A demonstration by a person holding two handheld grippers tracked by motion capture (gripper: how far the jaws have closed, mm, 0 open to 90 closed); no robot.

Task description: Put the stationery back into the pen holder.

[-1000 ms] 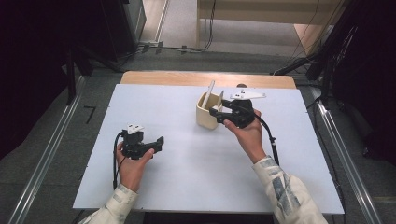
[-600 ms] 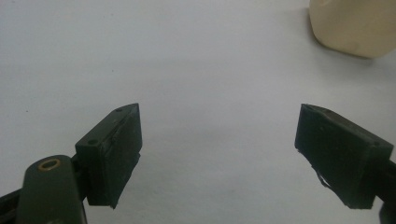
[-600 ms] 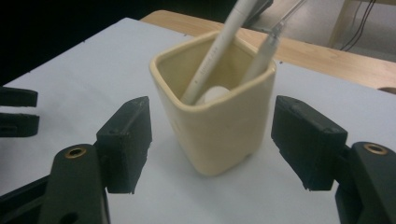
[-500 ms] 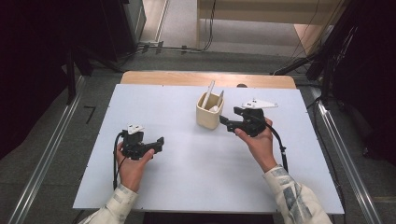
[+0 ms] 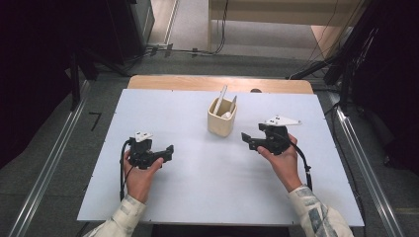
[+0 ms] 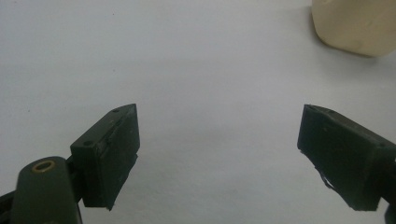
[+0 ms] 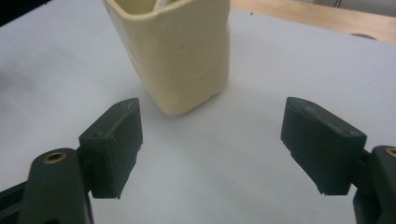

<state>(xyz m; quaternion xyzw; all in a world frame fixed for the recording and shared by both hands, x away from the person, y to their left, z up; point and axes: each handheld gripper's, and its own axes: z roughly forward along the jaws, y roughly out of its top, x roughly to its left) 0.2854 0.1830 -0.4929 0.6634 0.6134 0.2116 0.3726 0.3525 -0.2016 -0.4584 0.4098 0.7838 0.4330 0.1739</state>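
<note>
Cream holder (image 5: 221, 118): stands upright on the tabletop (image 5: 197, 197), toward the far middle, with pale utensils (image 5: 223, 98) leaning out of its open top.
Right gripper (image 5: 245, 138): released, jaws spread wide with nothing between them; it sits just to the right of the holder, apart from it, pointing at its side wall.
Right gripper view: the holder (image 7: 180, 51) rises between and beyond the two black jaws, its lower corner near but not touching them.
Left gripper (image 5: 169, 149): also released and empty, held low over the tabletop well to the left of the holder and nearer the person.
Left gripper view: bare white tabletop (image 6: 196, 84) ahead of the jaws, with the holder's base (image 6: 357, 25) in the upper right corner.
Handling, as a judgement: the holder looks light and thin-walled, with slightly bowed sides, so it may give a little under a squeeze; its surface looks smooth and could slip.
Tipping risk: the tall utensils put weight up high, so a shove near the rim could topple it.
Where to take hold: across two opposite side walls around mid-height, or over one wall at the rim with one jaw inside, clear of the utensils.
Beyond: a wooden strip (image 5: 197, 83) borders the far edge of the tabletop, then dark floor and cables.
</note>
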